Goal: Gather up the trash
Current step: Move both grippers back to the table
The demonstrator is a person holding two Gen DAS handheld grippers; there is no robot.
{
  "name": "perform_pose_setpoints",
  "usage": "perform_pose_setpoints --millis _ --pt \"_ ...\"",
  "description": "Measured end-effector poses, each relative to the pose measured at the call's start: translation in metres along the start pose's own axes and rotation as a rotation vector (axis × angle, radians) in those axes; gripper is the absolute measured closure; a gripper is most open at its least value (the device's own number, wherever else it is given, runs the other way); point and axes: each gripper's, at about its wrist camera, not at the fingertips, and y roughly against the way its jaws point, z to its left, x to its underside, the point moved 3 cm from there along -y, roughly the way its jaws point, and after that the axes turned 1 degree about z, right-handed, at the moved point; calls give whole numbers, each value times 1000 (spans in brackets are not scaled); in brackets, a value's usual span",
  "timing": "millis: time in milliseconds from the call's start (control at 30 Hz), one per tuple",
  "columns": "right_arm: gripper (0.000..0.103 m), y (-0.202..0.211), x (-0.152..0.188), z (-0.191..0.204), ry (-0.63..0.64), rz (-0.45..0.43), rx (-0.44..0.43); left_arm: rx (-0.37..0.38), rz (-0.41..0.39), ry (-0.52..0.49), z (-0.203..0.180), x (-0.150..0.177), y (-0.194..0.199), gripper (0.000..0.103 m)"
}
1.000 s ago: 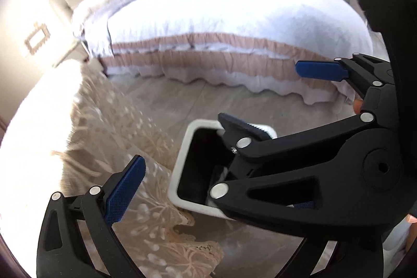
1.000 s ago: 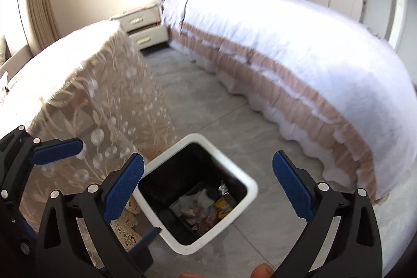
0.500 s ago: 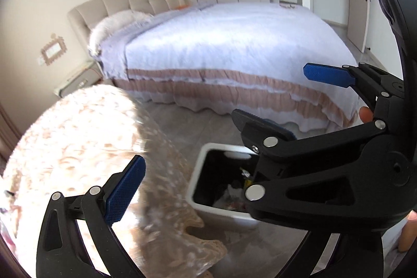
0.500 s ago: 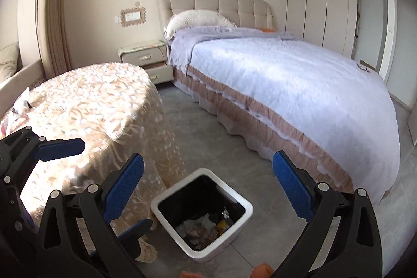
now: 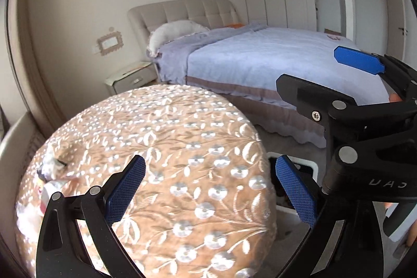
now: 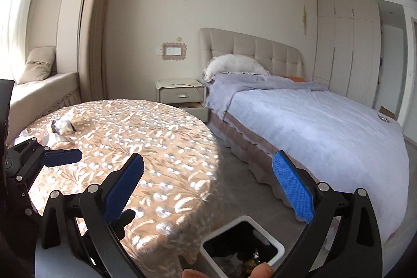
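a bedroom with one round lace-covered table (image 6: pixel 135 137). crumpled trash (image 6: pixel 62 125) lies at its far left, well beyond both spread, empty grippers, left (image 5: pixel 211 189) and right (image 6: pixel 208 184). one white bin (image 6: pixel 243 249) stands near right.

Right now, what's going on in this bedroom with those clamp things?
A person is tidying up trash with a handheld two-finger gripper in each hand. Both the left gripper and the right gripper are open and hold nothing. They hover over the round table with its floral cloth. Crumpled wrappers lie on the table's far side, not yet picked up. The white bin stands on the floor beside the table, with some rubbish already inside.
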Motion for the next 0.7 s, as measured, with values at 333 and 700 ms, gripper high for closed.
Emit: perform_pose_setpoints --millis 333,700 --pt "5 -15 -24 103 118 -14 -168 -159 -25 117 103 27 32 4" --pt "5 -43 -29 223 195 23 -362 -367 36 270 229 84 51 4"
